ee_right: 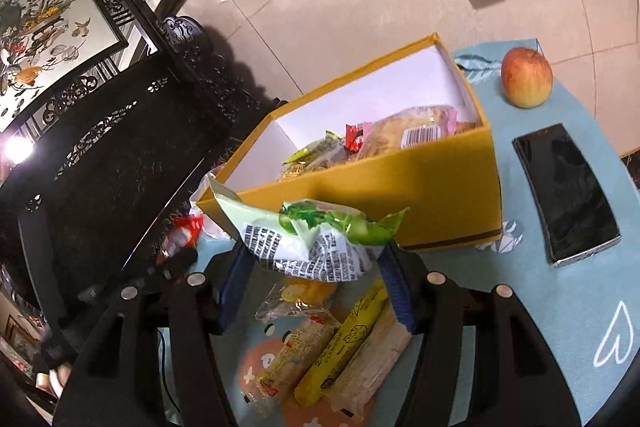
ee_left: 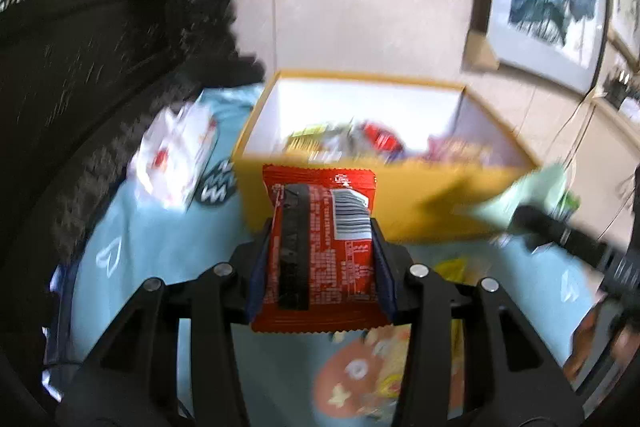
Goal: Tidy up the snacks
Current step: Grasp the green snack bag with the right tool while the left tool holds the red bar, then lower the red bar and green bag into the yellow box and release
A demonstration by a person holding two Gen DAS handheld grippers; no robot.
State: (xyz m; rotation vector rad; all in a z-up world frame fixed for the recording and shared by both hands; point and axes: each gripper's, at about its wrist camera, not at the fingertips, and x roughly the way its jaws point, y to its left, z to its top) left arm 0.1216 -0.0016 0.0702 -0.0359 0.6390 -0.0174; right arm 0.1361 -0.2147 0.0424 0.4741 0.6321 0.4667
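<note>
My left gripper [ee_left: 320,227] is shut on a red snack packet [ee_left: 320,251], held above the blue tablecloth just in front of the yellow box [ee_left: 440,195]. The box holds several snacks [ee_left: 360,143]. My right gripper [ee_right: 316,251] is shut on a green and white snack bag [ee_right: 304,239], held near the front left corner of the same yellow box [ee_right: 420,187]. The right gripper with its green bag also shows at the right of the left wrist view [ee_left: 536,195]. Several wrapped snacks [ee_right: 340,343] lie on the cloth under the right gripper.
A red apple [ee_right: 526,77] and a black phone [ee_right: 566,193] lie right of the box. A white packet [ee_left: 176,159] lies left of the box. A dark carved wooden chair [ee_right: 120,155] stands at the left. The wall is close behind the table.
</note>
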